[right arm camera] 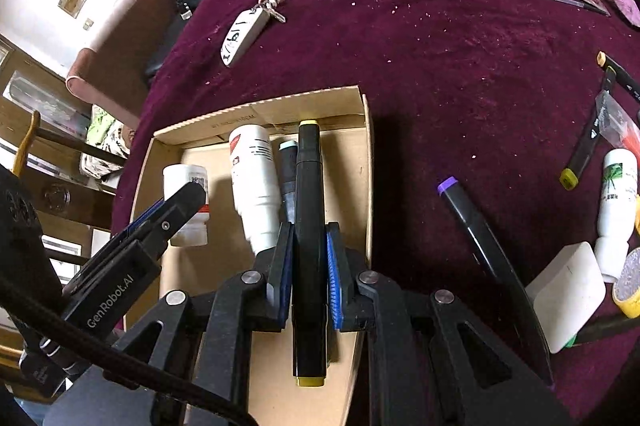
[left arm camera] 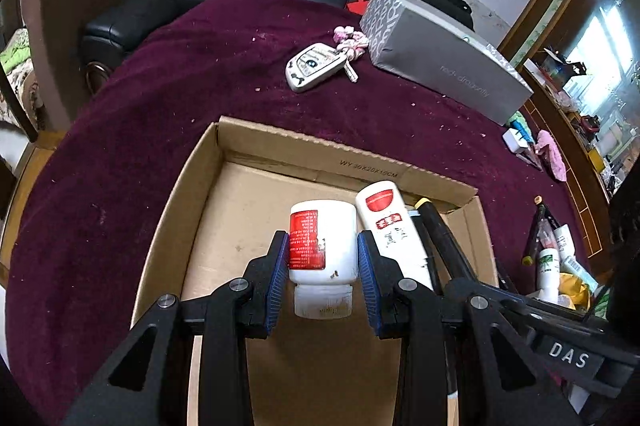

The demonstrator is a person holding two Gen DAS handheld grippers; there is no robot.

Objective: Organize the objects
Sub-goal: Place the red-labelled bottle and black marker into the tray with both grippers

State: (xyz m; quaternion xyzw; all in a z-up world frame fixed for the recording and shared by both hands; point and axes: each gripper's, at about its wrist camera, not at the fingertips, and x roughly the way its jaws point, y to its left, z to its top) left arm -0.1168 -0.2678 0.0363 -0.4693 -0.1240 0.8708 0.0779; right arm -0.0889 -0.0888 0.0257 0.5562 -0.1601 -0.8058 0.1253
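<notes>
The left gripper (left arm camera: 323, 258) clamps a white bottle with a red label (left arm camera: 322, 244) above the open cardboard box (left arm camera: 176, 210), at six o'clock in its view. The right gripper (right arm camera: 308, 258) pinches a black marker with yellow ends (right arm camera: 309, 226) over the box's right side, beside a white tube (right arm camera: 256, 182) lying inside. A purple-capped marker (right arm camera: 476, 222) lies on the maroon cloth (right arm camera: 460, 58) at three o'clock.
</notes>
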